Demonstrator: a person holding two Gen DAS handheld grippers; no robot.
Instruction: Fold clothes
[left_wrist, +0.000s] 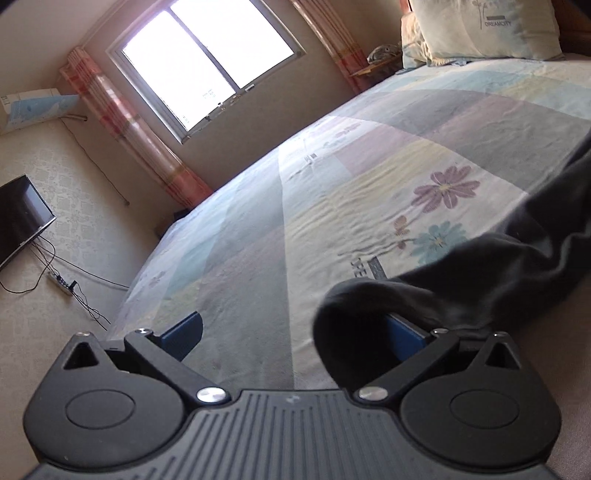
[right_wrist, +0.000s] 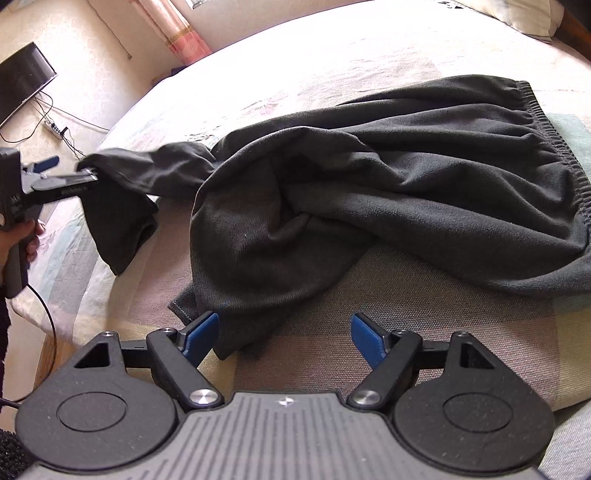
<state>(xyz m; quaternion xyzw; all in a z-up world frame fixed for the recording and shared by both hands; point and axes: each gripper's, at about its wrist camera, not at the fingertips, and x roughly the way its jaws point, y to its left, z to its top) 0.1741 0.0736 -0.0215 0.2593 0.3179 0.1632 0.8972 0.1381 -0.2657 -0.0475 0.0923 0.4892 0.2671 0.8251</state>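
Dark grey trousers (right_wrist: 369, 192) lie crumpled on the bed, with the elastic waistband (right_wrist: 543, 129) at the right. One leg (right_wrist: 147, 173) stretches left and is lifted off the sheet. Its end (left_wrist: 369, 314) hangs over the right finger of my left gripper (left_wrist: 295, 336), whose jaws stand wide apart and pinch nothing. The right wrist view shows that gripper (right_wrist: 68, 169) at the far left, with a hand (right_wrist: 26, 236) on its handle. My right gripper (right_wrist: 284, 336) is open just above the sheet. The other leg's hem (right_wrist: 207, 299) lies by its left finger.
The bed (left_wrist: 332, 192) has a pastel patchwork sheet with flowers. Pillows (left_wrist: 480, 29) lie at its far end. Beyond the left edge are floor, a TV (left_wrist: 22, 218), a power strip with cables (left_wrist: 61, 282), a window (left_wrist: 207, 62) and curtains (left_wrist: 129, 129).
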